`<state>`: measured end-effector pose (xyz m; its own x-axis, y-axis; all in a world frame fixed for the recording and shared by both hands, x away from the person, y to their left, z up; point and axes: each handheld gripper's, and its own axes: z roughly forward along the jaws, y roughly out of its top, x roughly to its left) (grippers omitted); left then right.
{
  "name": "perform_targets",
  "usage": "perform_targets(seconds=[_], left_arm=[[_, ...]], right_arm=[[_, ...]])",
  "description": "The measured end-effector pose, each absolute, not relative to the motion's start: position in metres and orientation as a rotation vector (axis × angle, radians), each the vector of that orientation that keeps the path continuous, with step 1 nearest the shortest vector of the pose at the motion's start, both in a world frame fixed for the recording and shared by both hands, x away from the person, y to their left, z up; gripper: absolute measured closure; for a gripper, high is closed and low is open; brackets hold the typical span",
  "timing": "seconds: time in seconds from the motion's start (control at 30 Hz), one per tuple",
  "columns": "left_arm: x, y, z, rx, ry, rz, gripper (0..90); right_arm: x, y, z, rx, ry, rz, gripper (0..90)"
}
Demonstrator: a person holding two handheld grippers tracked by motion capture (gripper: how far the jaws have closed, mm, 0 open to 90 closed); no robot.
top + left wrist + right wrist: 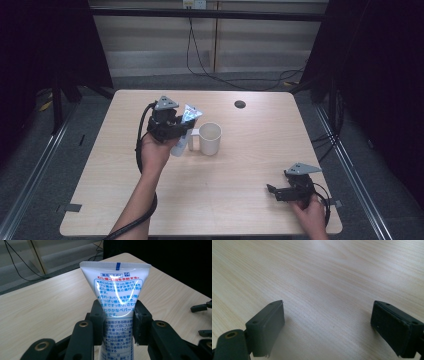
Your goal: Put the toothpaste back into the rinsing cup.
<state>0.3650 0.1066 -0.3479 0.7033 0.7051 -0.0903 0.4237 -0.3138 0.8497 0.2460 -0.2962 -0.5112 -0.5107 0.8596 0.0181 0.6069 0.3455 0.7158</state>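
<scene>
Overhead, the left gripper (176, 131) is clamped on 1 tube (187, 120), lifted off the table (240, 165) just left of 1 mug (209, 138). Well apart, near the right corner, the right gripper (274, 191) hangs with jaws spread on nothing.

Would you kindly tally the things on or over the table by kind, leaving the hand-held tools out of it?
Toothpaste tube: 1
White mug: 1
Total: 2
</scene>
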Motion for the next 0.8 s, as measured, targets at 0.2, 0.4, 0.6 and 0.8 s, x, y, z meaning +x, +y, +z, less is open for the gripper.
perform_targets(seconds=[0.2,0.4,0.6,0.8], left_arm=[[0.371,0.101,-0.348,1.940,0.881,0.372,67.5],[0.378,0.095,-0.348,1.933,0.886,0.367,67.5],[0.384,0.091,-0.346,1.931,0.895,0.368,67.4],[0.391,0.086,-0.342,1.928,0.894,0.360,67.3]], right_arm=[[0.246,-0.296,-0.511,1.295,2.253,0.964,11.3],[0.246,-0.296,-0.511,1.296,2.253,0.963,11.3],[0.246,-0.296,-0.511,1.294,2.253,0.963,11.3],[0.246,-0.296,-0.511,1.292,2.253,0.964,11.3]])
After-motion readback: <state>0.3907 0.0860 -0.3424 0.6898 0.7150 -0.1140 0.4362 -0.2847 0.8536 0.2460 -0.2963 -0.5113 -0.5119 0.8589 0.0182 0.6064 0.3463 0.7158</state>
